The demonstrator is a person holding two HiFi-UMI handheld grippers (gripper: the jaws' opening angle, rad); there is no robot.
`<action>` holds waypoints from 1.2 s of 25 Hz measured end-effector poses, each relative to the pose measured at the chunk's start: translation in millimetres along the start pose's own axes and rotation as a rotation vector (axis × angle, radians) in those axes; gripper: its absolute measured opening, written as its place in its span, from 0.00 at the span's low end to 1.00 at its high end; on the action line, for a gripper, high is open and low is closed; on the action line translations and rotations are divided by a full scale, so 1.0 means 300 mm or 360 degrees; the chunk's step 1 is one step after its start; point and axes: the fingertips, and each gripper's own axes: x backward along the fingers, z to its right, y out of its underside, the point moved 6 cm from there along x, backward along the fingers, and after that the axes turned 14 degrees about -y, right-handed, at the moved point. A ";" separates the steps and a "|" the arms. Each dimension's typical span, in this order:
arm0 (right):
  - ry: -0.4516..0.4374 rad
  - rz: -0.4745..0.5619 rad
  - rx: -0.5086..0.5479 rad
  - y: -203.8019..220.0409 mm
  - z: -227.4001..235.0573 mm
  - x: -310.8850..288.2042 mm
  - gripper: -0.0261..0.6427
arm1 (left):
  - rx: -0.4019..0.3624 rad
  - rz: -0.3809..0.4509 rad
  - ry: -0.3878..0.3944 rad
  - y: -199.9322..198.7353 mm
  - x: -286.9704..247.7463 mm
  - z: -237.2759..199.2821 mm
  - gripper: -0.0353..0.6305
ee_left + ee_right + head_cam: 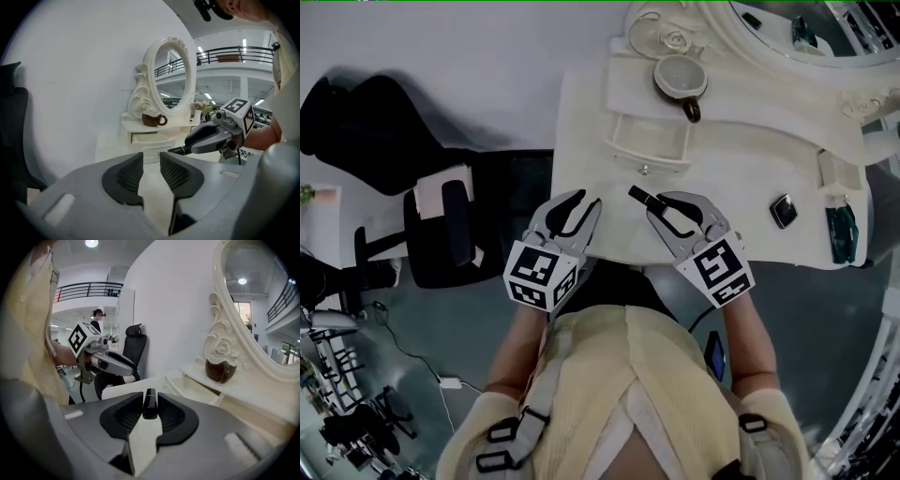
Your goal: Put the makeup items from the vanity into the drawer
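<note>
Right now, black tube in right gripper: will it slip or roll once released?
Probably stiff and light: the slim black tube sticks straight out past the right gripper's pads. Its glossy body could slip in the pinch; if round, it may roll in the drawer.

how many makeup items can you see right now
3. A black stick is gripped in the right claw, a dark compact lies on the vanity top to its right, and a green item lies at the vanity's right end. More may be hidden.
</note>
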 end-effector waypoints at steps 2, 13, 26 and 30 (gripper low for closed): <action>0.0047 0.0015 0.0023 -0.031 0.009 0.013 0.19 | 0.0007 0.0011 0.0021 -0.014 -0.019 -0.008 0.21; 0.0300 -0.0075 0.0037 -0.157 0.178 -0.007 0.19 | 0.0044 0.0083 0.0227 -0.122 -0.142 -0.004 0.21; 0.0279 -0.0492 -0.0149 -0.188 0.339 -0.256 0.20 | 0.0051 0.0041 0.0200 -0.107 -0.168 -0.164 0.21; 0.0281 -0.0546 -0.0213 -0.174 0.356 -0.287 0.20 | 0.0061 0.0022 0.0213 -0.091 -0.196 -0.185 0.21</action>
